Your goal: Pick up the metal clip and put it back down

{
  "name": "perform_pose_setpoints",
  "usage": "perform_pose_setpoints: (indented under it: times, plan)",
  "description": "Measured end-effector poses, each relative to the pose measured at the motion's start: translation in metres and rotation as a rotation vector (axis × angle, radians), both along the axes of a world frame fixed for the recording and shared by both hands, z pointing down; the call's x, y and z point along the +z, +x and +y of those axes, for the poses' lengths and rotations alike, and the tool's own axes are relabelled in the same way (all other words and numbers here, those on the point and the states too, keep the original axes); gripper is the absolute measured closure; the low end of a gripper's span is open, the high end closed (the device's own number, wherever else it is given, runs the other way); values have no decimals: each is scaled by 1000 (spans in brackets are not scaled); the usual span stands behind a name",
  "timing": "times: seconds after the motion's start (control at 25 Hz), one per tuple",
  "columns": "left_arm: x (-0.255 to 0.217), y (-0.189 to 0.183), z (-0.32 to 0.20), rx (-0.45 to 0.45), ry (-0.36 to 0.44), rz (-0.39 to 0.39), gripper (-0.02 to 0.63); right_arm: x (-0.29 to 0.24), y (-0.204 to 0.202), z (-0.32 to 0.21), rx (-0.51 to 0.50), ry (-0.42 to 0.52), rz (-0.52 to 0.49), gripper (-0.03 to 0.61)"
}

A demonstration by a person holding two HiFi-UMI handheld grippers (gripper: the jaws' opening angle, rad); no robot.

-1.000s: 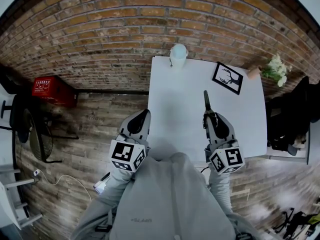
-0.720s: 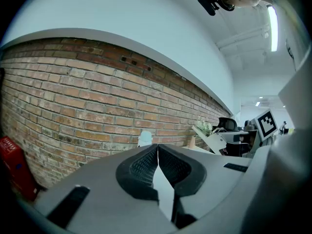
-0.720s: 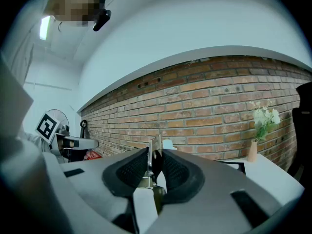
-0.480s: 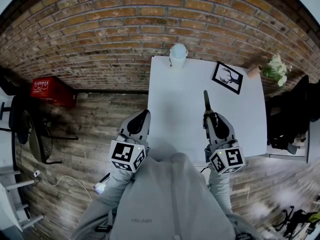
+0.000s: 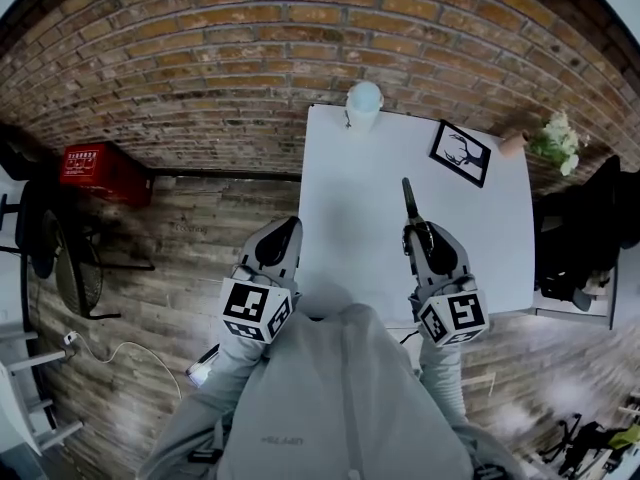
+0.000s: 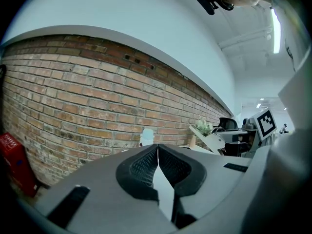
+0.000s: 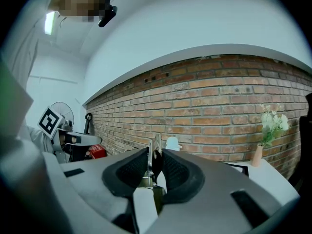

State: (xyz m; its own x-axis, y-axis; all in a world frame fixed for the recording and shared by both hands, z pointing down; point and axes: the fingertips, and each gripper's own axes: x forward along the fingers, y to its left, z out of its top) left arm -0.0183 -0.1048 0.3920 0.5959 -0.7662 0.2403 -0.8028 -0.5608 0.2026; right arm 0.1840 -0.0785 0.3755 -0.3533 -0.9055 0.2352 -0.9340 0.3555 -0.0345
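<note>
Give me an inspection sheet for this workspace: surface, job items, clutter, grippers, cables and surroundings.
Surface: white table, mostly bare.
Job's things: metal clip, clamped in the right gripper.
Clutter: white container, framed picture and vase of flowers along the far edge.
Grippers: left gripper shut, nothing between its jaws; right gripper shut on the clip.
Cables: white cable on the floor, left.
Surroundings: brick wall, wooden floor, red crate.

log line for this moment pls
right gripper: shut on metal clip, over white table | left gripper: shut, empty
</note>
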Motion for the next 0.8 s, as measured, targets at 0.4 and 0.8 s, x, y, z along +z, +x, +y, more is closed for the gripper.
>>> perform_pose_setpoints:
  times: [0.4, 0.8]
  plan:
    - [15, -14, 6, -23, -52, -2, 586, 25, -46, -17, -166, -60, 165, 477]
    - [39, -31, 11, -48, -116, -5, 586, 103, -108, -27, -381, -157, 392, 477]
